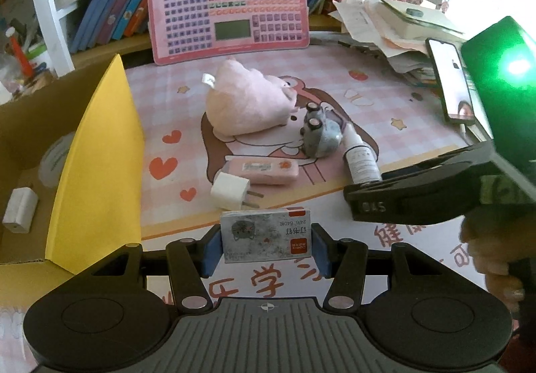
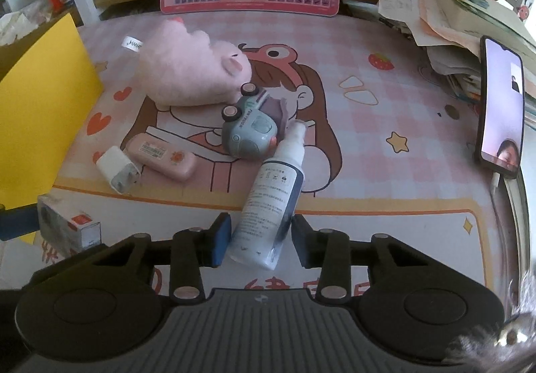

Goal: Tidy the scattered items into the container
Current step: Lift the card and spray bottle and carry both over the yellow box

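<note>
So we've got the left gripper (image 1: pixel 267 247) clamped on a small grey cardboard staple box (image 1: pixel 266 234), just beside the brown cardboard box with yellow flap (image 1: pixel 97 151). Our right gripper (image 2: pixel 261 244) sits around the white plastic spray bottle (image 2: pixel 269 202) on the pink cartoon desk mat (image 2: pixel 385 151), can't tell if it's pinching.

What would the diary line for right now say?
left hand-held gripper: shut on staple box | right hand-held gripper: around spray bottle, gap showing | cardboard box: open
</note>
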`<state>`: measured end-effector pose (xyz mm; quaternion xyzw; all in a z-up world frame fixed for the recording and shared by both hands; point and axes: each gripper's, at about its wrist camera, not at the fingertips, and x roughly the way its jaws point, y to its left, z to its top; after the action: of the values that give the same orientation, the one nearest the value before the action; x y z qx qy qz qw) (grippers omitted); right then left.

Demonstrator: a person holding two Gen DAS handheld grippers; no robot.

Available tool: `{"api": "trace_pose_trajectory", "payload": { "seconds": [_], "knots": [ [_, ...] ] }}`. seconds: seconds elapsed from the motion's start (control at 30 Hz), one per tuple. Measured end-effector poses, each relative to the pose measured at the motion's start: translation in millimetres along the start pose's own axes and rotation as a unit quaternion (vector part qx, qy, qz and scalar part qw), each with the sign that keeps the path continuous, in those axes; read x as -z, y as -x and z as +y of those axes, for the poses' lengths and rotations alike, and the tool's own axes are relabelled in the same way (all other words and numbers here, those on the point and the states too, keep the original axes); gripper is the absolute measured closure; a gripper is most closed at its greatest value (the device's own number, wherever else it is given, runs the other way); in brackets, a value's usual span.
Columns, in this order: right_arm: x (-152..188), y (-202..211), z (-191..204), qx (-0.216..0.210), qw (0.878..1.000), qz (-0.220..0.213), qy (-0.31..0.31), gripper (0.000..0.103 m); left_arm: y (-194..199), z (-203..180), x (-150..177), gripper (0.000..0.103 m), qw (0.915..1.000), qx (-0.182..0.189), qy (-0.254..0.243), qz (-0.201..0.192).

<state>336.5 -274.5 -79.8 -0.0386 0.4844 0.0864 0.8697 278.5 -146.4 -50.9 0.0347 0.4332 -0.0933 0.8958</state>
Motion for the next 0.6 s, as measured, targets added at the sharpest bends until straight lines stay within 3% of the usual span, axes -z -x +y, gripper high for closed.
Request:
{"api": "trace_pose_trajectory", "payload": {
  "seconds": [0.23, 0.6],
  "knots": [
    [-6, -15, -6, 0.008, 1.000, 0.000, -0.001, 0.067, 8, -3, 3, 0.050, 1.0000, -0.003, 0.000, -0.001],
    [19, 12, -16, -0.026, 0.999, 0.004, -0.037, 0.072, 17, -5, 18, 0.050, 0.9998, 0.017, 0.007, 0.007]
  ]
}}
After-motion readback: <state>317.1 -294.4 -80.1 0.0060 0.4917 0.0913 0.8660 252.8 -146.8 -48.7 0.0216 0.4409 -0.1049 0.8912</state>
